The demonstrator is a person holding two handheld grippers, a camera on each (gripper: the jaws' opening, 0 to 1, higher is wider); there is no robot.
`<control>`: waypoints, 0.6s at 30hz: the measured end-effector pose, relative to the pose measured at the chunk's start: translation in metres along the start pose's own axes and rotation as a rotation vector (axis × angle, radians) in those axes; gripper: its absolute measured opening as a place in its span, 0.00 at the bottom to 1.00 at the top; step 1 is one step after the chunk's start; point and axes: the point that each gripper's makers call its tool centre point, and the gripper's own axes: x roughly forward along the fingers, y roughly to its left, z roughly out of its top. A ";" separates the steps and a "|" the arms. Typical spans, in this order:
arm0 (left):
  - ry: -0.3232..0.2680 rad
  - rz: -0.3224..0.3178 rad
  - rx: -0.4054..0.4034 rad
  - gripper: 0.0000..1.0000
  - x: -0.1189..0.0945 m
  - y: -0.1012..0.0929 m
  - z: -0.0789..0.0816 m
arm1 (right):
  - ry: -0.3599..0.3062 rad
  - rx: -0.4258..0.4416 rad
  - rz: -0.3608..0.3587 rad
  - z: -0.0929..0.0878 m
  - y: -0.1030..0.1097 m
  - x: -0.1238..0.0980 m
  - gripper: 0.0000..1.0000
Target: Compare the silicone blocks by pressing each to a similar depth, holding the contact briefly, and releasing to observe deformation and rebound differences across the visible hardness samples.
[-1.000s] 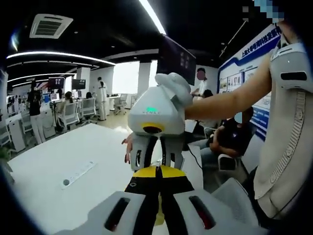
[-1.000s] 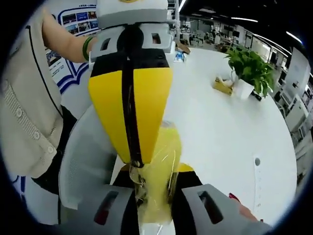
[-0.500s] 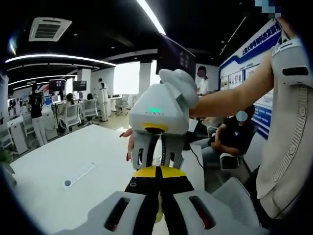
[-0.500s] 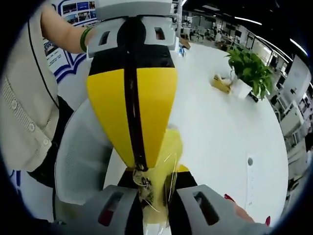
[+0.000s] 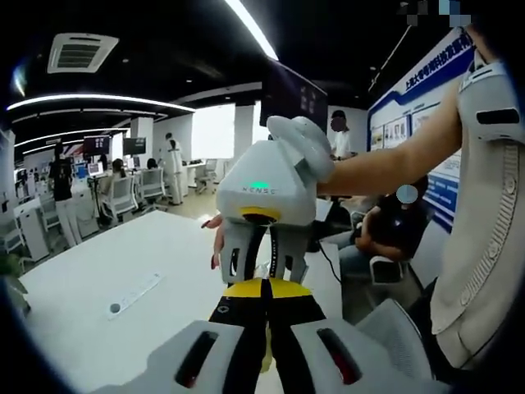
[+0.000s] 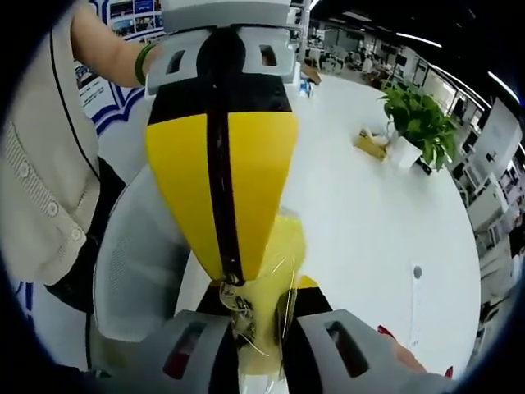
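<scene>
Both tongs (image 6: 232,283) (image 5: 264,283) clench one soft yellow block (image 6: 275,316), wrapped in crinkled clear film.

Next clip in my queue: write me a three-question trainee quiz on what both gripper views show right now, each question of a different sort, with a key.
1. True or false: the left gripper has its jaws spread wide apart.
2. Multiple choice: what stands on the white table in the right gripper view? A) a potted plant B) a laptop C) a stack of books
3. Fill in: the wrapped block pinched between both grippers is ____ in colour.

Key:
1. False. Its yellow jaws are closed together, their tips on the block, whose clear wrapping shows in the right gripper view.
2. A, the potted plant near the far edge.
3. Yellow. The right gripper also grips it, facing the left one.
</scene>
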 end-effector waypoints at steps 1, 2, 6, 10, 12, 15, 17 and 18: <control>0.001 0.000 0.002 0.00 0.000 0.000 0.000 | 0.002 0.006 0.003 -0.001 0.000 -0.001 0.05; 0.000 -0.001 0.002 0.00 0.000 0.000 0.000 | 0.001 0.005 -0.002 -0.001 -0.001 -0.001 0.05; -0.002 0.001 0.007 0.00 0.000 -0.002 0.002 | -0.008 0.018 -0.003 0.001 0.001 -0.003 0.06; 0.001 -0.001 0.012 0.00 0.000 -0.003 0.002 | -0.002 0.005 -0.009 0.000 0.006 -0.004 0.06; 0.002 -0.001 0.018 0.00 0.002 -0.005 0.003 | 0.004 0.005 -0.006 0.000 0.006 -0.005 0.06; 0.009 0.000 0.026 0.00 0.002 -0.007 0.003 | 0.009 0.006 -0.005 -0.002 0.005 -0.006 0.06; 0.012 0.002 0.036 0.00 0.002 -0.007 0.003 | 0.010 0.004 -0.006 -0.002 0.006 -0.006 0.06; 0.014 0.001 0.035 0.00 0.002 -0.007 0.003 | 0.012 0.006 -0.003 -0.002 0.007 -0.006 0.06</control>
